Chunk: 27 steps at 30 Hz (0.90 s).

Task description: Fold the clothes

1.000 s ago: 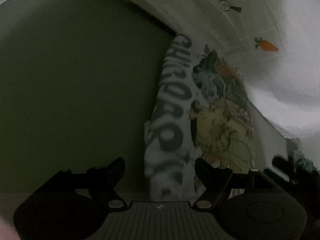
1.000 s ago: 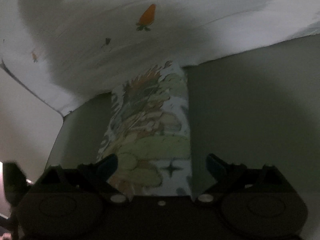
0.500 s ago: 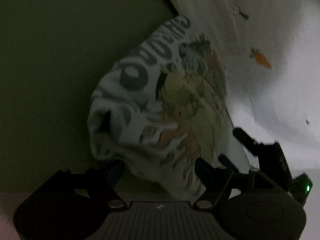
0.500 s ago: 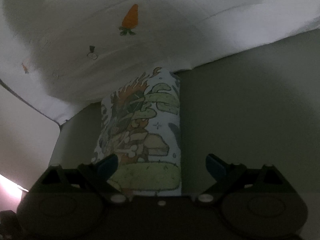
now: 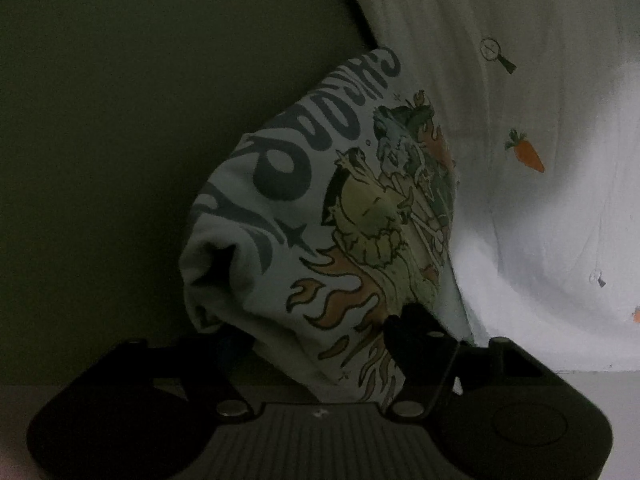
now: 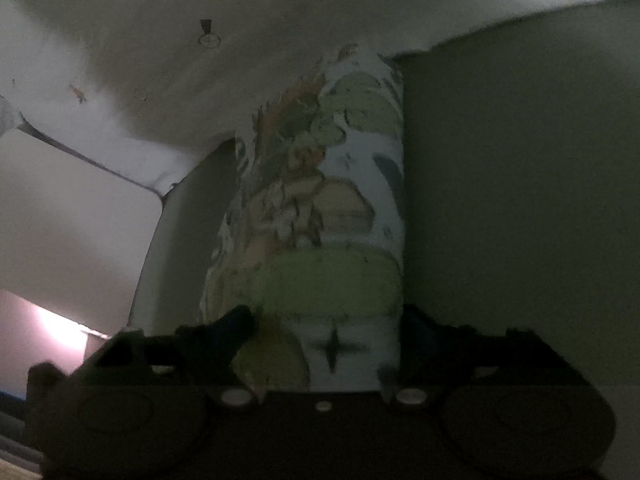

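A white T-shirt with a colourful cartoon print and grey lettering (image 5: pixel 328 216) hangs bunched between my left gripper's jaws; the left gripper (image 5: pixel 320 340) is shut on its lower part, with the left finger hidden behind the cloth. In the right wrist view the same T-shirt (image 6: pixel 320 220) runs as a folded band from my right gripper (image 6: pixel 324 336) up toward the sheet. The right gripper is shut on the shirt's near end. The scene is dim.
A white bed sheet with small carrot and magnifier prints (image 5: pixel 528 152) covers the far side, and it also shows in the right wrist view (image 6: pixel 160 40). A plain olive-green surface (image 5: pixel 120 140) lies beside the shirt. A pale floor or wall (image 6: pixel 72 208) is at left.
The left gripper has turned and drawn the shirt into a rounded bunch, filling more of its view. In the right view the shirt has come closer and the jaws have narrowed onto it.
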{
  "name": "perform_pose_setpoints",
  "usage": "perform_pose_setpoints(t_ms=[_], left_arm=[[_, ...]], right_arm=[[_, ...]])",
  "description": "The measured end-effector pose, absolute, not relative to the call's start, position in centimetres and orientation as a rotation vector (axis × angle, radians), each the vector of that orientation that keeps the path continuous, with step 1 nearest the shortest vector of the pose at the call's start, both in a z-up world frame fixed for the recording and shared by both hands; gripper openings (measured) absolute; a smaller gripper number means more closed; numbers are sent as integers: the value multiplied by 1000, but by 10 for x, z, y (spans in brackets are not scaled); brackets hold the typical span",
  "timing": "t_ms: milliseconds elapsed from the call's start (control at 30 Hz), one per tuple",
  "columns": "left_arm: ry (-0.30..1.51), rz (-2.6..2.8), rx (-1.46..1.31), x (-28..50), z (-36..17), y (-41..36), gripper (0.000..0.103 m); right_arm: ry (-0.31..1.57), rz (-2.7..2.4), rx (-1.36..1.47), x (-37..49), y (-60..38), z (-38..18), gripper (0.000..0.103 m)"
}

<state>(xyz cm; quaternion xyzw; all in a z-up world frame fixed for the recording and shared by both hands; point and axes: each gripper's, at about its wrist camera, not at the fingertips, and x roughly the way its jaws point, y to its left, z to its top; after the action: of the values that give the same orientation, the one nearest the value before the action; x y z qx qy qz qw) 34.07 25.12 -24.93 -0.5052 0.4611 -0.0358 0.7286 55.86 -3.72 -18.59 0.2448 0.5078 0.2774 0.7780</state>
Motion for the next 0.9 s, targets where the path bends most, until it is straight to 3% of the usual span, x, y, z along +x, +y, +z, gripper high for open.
perform_pose_setpoints(t_ms=[133, 300, 467, 600, 767, 833, 900], left_arm=[[1019, -76, -1049, 336, -242, 248, 71], [995, -16, -945, 314, -225, 252, 71], [958, 23, -994, 268, -223, 268, 71], [947, 87, -975, 220, -221, 280, 72], [937, 198, -968, 186, -223, 296, 73], [928, 216, -978, 185, -226, 300, 73], [941, 222, -950, 196, -227, 298, 73]], right_arm=[[1060, 547, 586, 535, -43, -190, 46], [1042, 498, 711, 516, -45, -188, 28], [1098, 488, 837, 471, -37, -189, 23], [1267, 570, 863, 415, -7, -194, 23], [1389, 698, 629, 401, 17, -180, 41], [1357, 721, 579, 409, 5, -166, 65], [1304, 751, 496, 418, -10, -146, 77]])
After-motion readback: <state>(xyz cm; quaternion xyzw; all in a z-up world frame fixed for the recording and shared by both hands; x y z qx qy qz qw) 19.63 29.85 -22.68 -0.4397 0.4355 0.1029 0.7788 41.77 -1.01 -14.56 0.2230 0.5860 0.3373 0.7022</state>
